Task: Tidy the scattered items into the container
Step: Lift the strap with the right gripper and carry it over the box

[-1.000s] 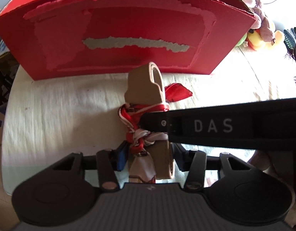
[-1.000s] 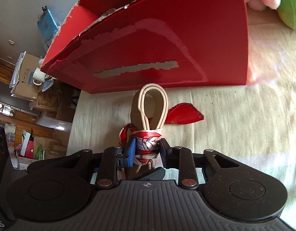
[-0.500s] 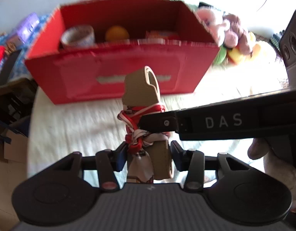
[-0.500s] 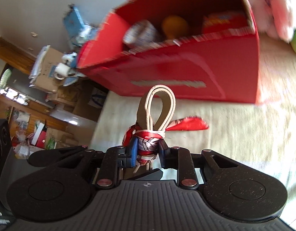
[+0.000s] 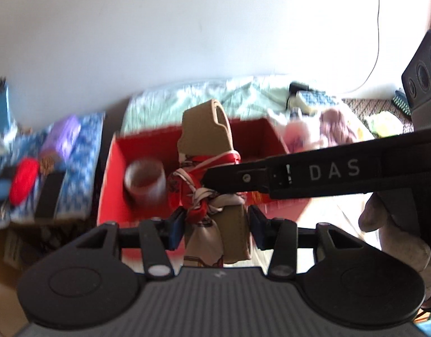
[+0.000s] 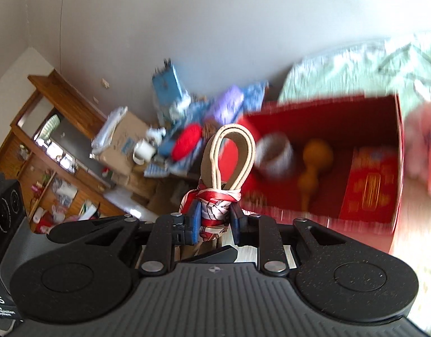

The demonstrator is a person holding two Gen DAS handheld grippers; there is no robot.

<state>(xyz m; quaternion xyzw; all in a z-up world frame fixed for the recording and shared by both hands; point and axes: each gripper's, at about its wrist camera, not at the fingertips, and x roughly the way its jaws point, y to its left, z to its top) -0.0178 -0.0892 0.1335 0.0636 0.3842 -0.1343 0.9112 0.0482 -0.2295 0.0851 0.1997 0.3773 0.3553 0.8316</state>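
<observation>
Both grippers hold a folded tan belt [image 5: 208, 132] tied with a red and white scarf [image 5: 200, 193]. My left gripper [image 5: 214, 229] is shut on the belt's lower part. My right gripper [image 6: 214, 223] is shut on the scarf knot [image 6: 215, 210], with the belt loop [image 6: 233, 157] upright above it. The right gripper's finger [image 5: 313, 175] crosses the left wrist view. The open red box [image 5: 111, 174] lies below and ahead; in the right wrist view its rim [image 6: 322, 105] shows. The belt hangs above the box's near edge.
Inside the box are a paper cup [image 6: 277, 154], an orange gourd-shaped toy [image 6: 313, 165] and a red packet [image 6: 369, 185]. Pink plush toys [image 5: 319, 129] sit right of the box. Cluttered boxes and a red object [image 5: 23, 179] lie to its left.
Both grippers have lifted the belt and scarf off the table and forward. The views now look down into the box from above its front wall.
</observation>
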